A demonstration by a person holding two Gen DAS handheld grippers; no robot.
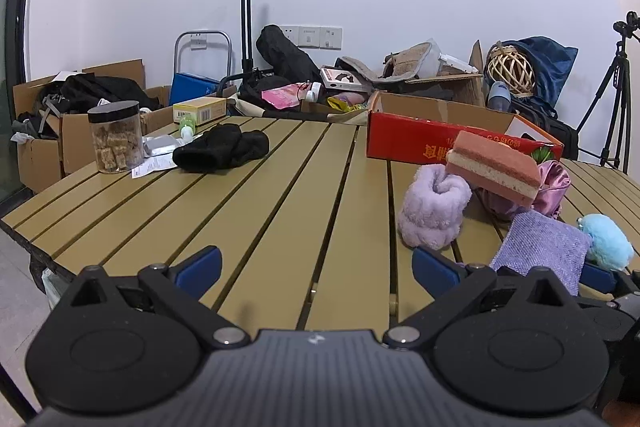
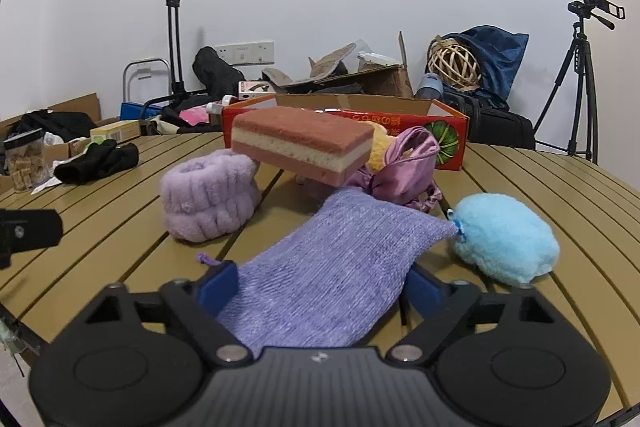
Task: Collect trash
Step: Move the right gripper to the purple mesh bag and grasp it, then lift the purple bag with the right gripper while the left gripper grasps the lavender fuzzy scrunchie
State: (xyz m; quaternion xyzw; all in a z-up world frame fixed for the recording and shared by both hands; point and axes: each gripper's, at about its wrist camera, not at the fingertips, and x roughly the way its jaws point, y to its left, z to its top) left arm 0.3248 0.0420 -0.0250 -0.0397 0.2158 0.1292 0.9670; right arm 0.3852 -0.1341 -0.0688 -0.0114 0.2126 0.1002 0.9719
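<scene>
On the slatted tan table (image 1: pixel 280 195) lie a lilac knitted pouch (image 2: pixel 332 267), a fluffy lilac band (image 2: pixel 208 199), a pink layered sponge (image 2: pixel 304 143), a shiny purple cloth (image 2: pixel 408 167) and a light blue fluffy ball (image 2: pixel 504 239). My right gripper (image 2: pixel 320 287) is open, its blue fingers on either side of the pouch's near end. My left gripper (image 1: pixel 316 267) is open and empty over bare table, left of the pile. The pouch (image 1: pixel 540 247), band (image 1: pixel 432 211) and sponge (image 1: pixel 496 163) also show in the left wrist view.
A red open cardboard box (image 1: pixel 440 143) stands behind the pile. At the far left are a black cloth (image 1: pixel 220 151), a jar of brown cubes (image 1: pixel 116 135), papers (image 1: pixel 154 167) and a yellow box (image 1: pixel 200 109). Boxes, bags, a trolley and a tripod (image 2: pixel 576 79) line the wall.
</scene>
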